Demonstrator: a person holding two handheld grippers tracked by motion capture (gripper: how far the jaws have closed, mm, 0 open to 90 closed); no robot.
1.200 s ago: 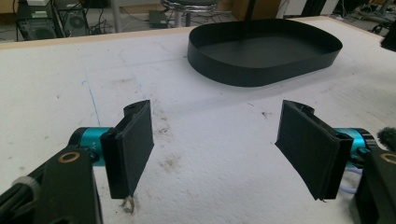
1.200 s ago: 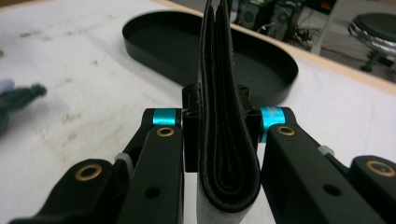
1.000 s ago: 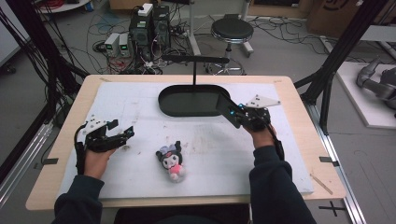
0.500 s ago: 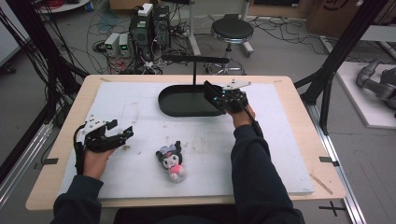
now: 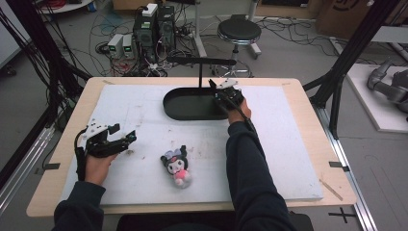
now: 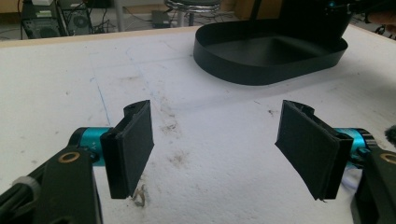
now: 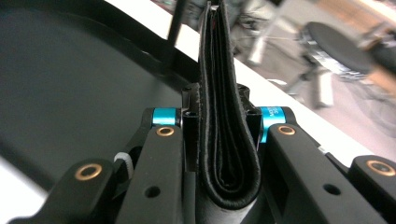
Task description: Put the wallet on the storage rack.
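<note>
High view first. Right gripper (image 5: 222, 94) out over the right end of the black oval tray (image 5: 185, 111), at the far middle of the white mat (image 5: 288, 159), forearm stretched up from the near edge. Something dark pinched in it, too small here to name. Left gripper (image 5: 126, 139) parked low at the left side of the mat, jaws pointing right and spread apart, nothing between them. Plush toy (image 5: 176, 165) lying on the mat between the two forearms, dark ears, pink body, well apart from both grippers. Thin black stand (image 5: 200, 65) rising just behind the tray.

Over to the left gripper view. Left gripper (image 6: 215, 144) with its two black pads wide apart, bare stained mat (image 6: 56, 88) showing through the gap, nothing gripped. Black tray (image 6: 271, 65) ahead at upper right, empty on the part seen here.

Now the right gripper view. Right gripper (image 7: 224, 116) clamped narrow on a folded black leather wallet (image 7: 224, 135), held upright on edge, rounded fold toward the camera, stacked layers visible along its edge. Dark tray floor (image 7: 70, 79) spreading below and to the left, wallet above it; touching the tray or not, cannot tell. Round stool (image 7: 336, 51) blurred beyond the table edge.
</note>
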